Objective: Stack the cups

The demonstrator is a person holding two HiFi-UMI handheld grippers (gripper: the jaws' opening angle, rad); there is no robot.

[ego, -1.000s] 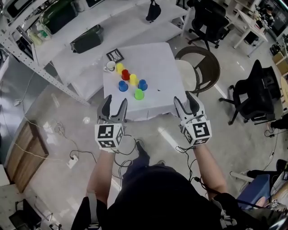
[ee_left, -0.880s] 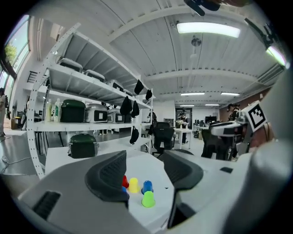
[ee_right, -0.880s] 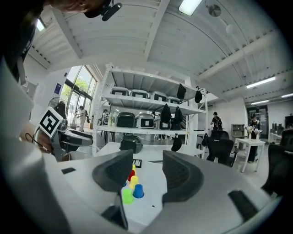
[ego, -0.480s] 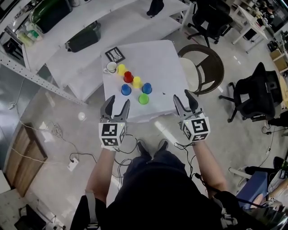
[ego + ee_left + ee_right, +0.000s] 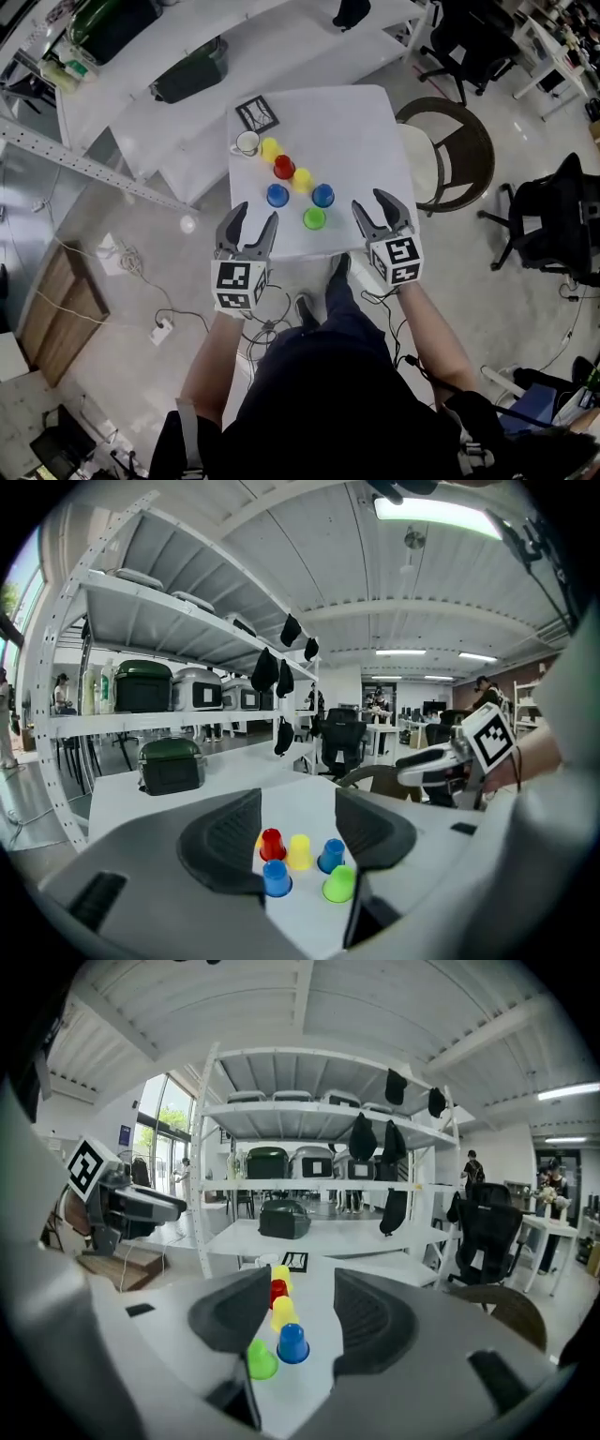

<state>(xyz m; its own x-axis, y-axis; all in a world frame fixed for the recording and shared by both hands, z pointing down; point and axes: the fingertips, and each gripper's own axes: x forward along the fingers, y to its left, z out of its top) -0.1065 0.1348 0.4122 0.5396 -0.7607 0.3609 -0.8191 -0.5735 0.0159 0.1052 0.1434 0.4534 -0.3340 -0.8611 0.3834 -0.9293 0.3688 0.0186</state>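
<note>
Six upside-down cups (image 5: 302,178), two yellow, two blue, red, green

We see a white square table (image 5: 352,131) with a white mug (image 5: 247,143) and a black-and-white marker card (image 5: 258,113) near its far left corner. A round brown chair (image 5: 464,150) stands just beside its right edge. Beyond the table we make out a dark case (image 5: 187,73) on a white shelf (image 5: 122,117).

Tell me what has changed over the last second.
The left gripper and the right gripper have moved forward to the near edge of the table, jaws open, nothing taken hold of. The six cups and the white mug stay where they were, unstacked.
</note>
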